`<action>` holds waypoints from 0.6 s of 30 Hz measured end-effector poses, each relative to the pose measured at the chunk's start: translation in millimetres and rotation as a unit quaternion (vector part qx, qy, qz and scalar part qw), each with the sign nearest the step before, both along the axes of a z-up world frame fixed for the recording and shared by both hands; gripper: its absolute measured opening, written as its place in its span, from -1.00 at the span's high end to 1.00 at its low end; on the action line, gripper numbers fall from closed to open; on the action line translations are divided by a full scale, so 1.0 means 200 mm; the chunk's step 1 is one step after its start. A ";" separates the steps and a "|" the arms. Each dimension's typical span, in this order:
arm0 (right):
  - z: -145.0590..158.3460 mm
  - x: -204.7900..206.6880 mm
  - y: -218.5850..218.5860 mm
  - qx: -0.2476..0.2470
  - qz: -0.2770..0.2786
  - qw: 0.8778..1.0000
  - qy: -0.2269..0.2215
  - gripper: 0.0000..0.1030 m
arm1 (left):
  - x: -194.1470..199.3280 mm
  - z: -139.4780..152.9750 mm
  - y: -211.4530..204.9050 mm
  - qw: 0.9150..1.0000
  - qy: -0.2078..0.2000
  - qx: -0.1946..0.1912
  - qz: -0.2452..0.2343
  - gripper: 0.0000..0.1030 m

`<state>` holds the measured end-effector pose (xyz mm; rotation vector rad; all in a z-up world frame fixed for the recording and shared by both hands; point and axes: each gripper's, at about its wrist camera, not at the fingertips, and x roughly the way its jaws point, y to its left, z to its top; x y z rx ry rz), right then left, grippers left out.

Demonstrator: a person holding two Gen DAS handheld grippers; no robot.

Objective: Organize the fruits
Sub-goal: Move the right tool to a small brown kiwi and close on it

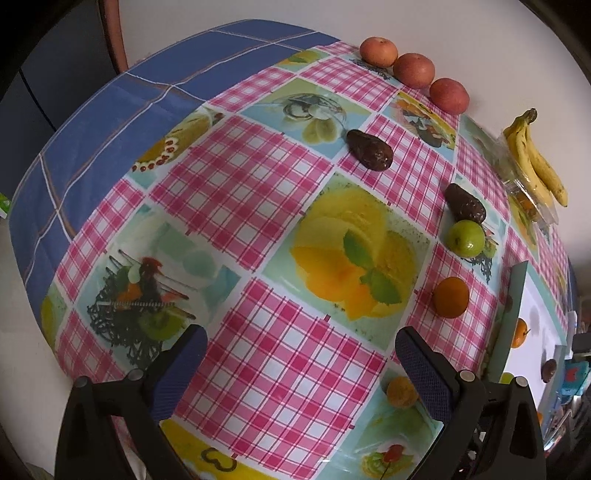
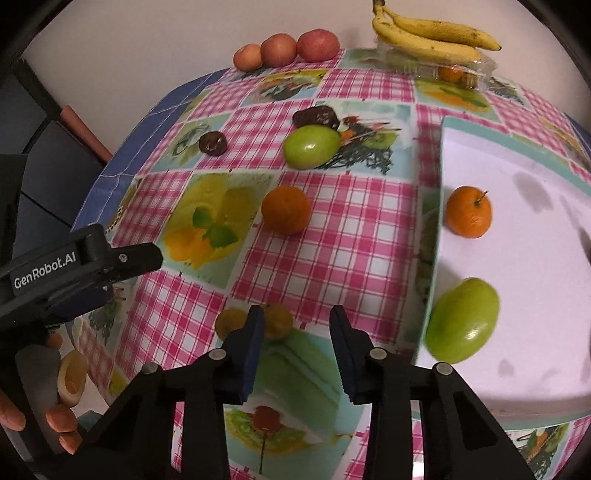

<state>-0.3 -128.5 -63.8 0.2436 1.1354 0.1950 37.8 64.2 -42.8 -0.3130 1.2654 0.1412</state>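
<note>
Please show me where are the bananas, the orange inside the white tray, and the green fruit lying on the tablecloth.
bananas [image 2: 432, 35]: right wrist view, middle of the bunch.
orange in tray [image 2: 468, 212]: right wrist view, centre of its peel.
green fruit on tablecloth [image 2: 311, 146]: right wrist view, centre of its skin.

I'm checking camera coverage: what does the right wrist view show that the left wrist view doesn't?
Only the right wrist view shows a hand holding the left gripper, and the green fruit in the white tray clearly. Only the left wrist view shows most of the blue cloth. Both show three apples, bananas, the loose orange and two dark fruits.
</note>
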 end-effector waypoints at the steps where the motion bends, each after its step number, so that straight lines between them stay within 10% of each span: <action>1: 0.00 0.00 0.01 0.003 0.002 1.000 0.001 0.31 | 0.00 -0.01 0.00 1.000 0.003 -0.002 0.001 -1.00; 18: -0.02 0.01 0.06 0.012 0.022 1.000 0.005 0.56 | 0.03 -0.03 -0.02 1.000 0.013 -0.007 -0.001 -1.00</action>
